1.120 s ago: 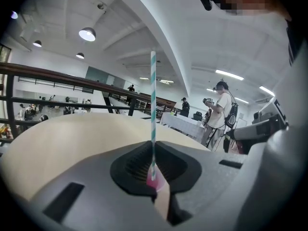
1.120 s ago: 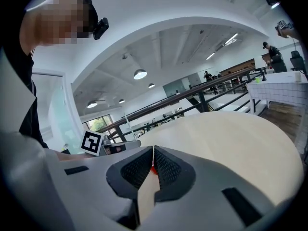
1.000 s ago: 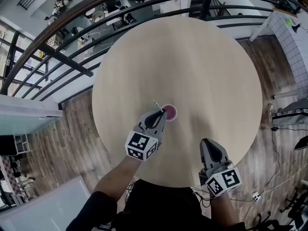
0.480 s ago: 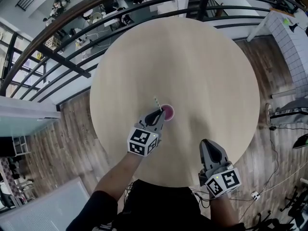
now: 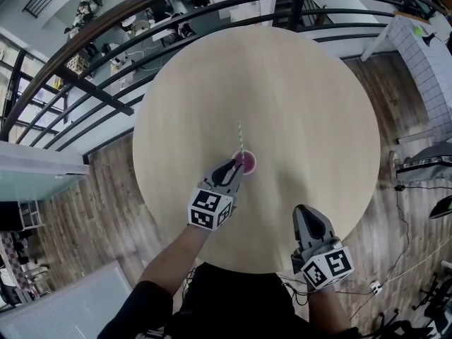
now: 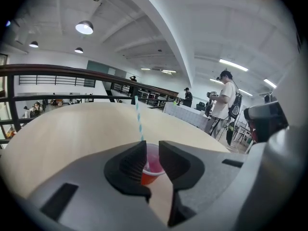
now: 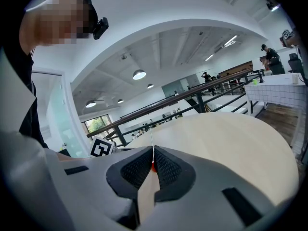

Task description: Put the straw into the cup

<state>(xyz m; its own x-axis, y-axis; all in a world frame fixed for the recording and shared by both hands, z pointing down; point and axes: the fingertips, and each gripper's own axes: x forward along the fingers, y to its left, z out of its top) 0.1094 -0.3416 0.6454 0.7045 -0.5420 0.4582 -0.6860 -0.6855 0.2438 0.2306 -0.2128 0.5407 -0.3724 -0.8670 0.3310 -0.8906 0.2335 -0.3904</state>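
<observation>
Head view: straw (image 5: 240,138) now stands in cup (image 5: 247,164).

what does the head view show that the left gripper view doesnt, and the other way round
Only the head view: the whole round table from above, the marker cube, the person's arm and the wood floor.
Only the left gripper view: the ceiling lamps, a standing person in a white top beyond the table, and the narrow gap between the jaws.
Both: the left claw and, just past it, the cup with the striped straw standing in it.
</observation>
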